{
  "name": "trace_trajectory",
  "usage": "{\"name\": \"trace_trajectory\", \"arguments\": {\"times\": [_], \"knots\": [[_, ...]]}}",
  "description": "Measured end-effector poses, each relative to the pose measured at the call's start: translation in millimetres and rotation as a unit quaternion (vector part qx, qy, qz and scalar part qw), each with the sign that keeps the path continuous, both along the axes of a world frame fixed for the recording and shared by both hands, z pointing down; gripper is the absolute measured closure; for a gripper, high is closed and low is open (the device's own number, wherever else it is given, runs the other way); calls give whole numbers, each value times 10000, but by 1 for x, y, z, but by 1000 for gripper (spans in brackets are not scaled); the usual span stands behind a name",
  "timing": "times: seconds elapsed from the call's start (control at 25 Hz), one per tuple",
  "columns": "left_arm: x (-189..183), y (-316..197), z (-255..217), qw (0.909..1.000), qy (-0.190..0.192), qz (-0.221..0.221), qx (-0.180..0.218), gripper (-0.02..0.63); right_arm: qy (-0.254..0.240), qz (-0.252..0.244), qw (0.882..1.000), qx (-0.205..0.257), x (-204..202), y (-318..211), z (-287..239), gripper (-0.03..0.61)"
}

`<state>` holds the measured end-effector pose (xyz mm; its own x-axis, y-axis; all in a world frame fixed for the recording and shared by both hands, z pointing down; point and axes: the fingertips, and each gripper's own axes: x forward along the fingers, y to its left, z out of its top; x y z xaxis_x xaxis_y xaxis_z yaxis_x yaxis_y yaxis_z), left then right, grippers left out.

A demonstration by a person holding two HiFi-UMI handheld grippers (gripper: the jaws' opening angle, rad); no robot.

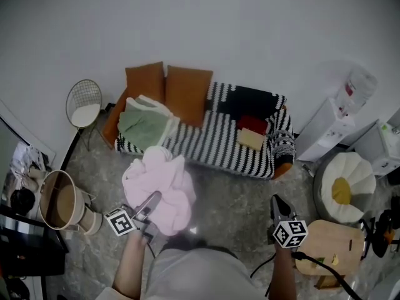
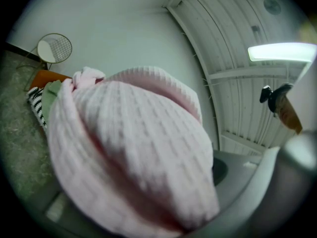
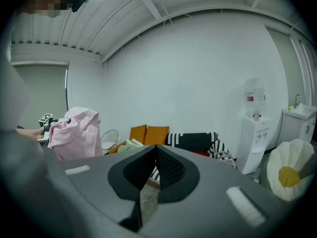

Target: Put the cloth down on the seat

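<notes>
A bulky pink knitted cloth (image 1: pixel 159 186) hangs in the air in front of the sofa, and my left gripper (image 1: pixel 152 200) is shut on its lower part. In the left gripper view the pink cloth (image 2: pixel 133 148) fills most of the picture and hides the jaws. The seat is a sofa with a black-and-white striped cover (image 1: pixel 219 144); two orange cushions (image 1: pixel 167 86) and a folded green cloth (image 1: pixel 145 125) lie at its left end. My right gripper (image 1: pixel 275 202) is held low at the right, shut and empty, its tips (image 3: pixel 154 149) meeting and pointing toward the sofa (image 3: pixel 193 142).
A round wire side table (image 1: pixel 84 102) stands left of the sofa and a beige bin (image 1: pixel 60 200) sits on the floor at the left. To the right are a white water dispenser (image 1: pixel 342 112), a flower-shaped cushion (image 1: pixel 347 184) and a wooden board (image 1: pixel 326 247).
</notes>
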<state>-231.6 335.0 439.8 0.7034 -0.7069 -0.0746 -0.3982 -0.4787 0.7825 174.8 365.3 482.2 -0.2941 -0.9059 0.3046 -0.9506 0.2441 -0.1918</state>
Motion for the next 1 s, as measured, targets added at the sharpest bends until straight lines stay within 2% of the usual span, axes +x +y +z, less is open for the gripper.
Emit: {"name": "trace_trajectory", "arguments": {"times": [0.44, 1.0], "knots": [[8, -31, 10, 9999, -76, 75, -58, 359, 1, 7, 10000, -87, 5, -23, 10, 574], [4, -108, 13, 9991, -121, 387, -128, 359, -59, 267, 9995, -149, -7, -85, 13, 574]]}}
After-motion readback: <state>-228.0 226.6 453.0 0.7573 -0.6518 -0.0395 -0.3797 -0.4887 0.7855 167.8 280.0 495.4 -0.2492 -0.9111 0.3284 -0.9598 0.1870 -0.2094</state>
